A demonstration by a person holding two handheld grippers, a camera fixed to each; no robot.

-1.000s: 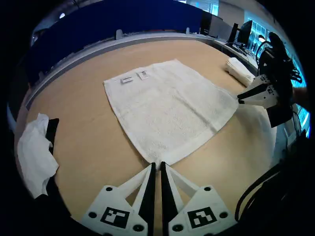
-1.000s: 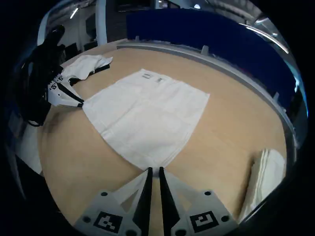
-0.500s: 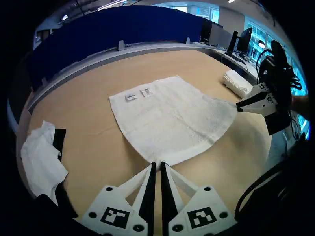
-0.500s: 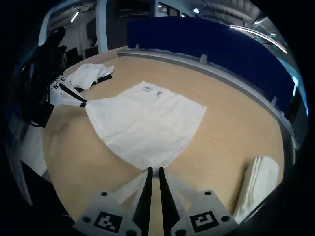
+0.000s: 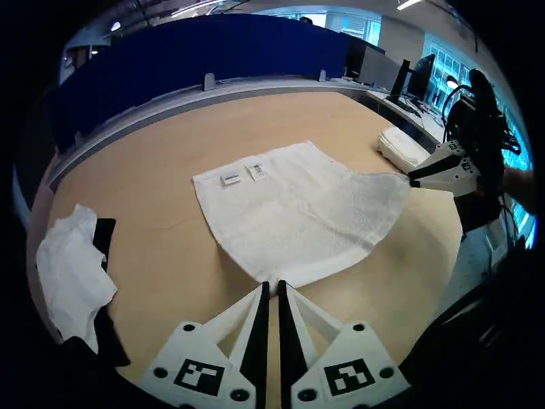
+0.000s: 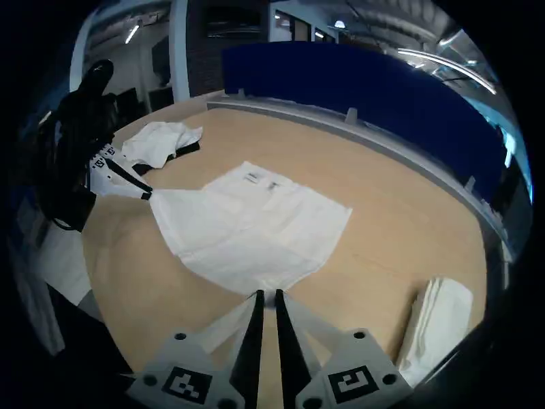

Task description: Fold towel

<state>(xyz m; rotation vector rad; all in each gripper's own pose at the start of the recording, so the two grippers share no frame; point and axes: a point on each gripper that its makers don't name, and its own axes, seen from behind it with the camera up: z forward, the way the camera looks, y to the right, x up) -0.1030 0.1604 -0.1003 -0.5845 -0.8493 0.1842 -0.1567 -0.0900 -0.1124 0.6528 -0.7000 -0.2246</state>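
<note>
A white towel [image 5: 300, 204] lies spread on the wooden table [image 5: 157, 204], two small labels near its far edge. My left gripper [image 5: 273, 286] is shut on the towel's near corner, lifted off the table. In the left gripper view, my right gripper [image 5: 411, 181] pinches the towel's right corner, raised as well. The right gripper view shows the same towel [image 6: 245, 228] with my right gripper [image 6: 268, 294] shut on its near corner. There my left gripper [image 6: 148, 195] holds the corner at the left.
A stack of folded white towels [image 5: 402, 143] sits at the table's right side, seen too as the towel stack [image 6: 436, 327]. A crumpled white cloth [image 5: 68, 273] on a dark item lies at the left. A blue partition [image 5: 204, 48] runs behind the table.
Both grippers have risen and drawn back, lifting the two held corners. The towel's near half now hangs off the table while its far edge stays down.
</note>
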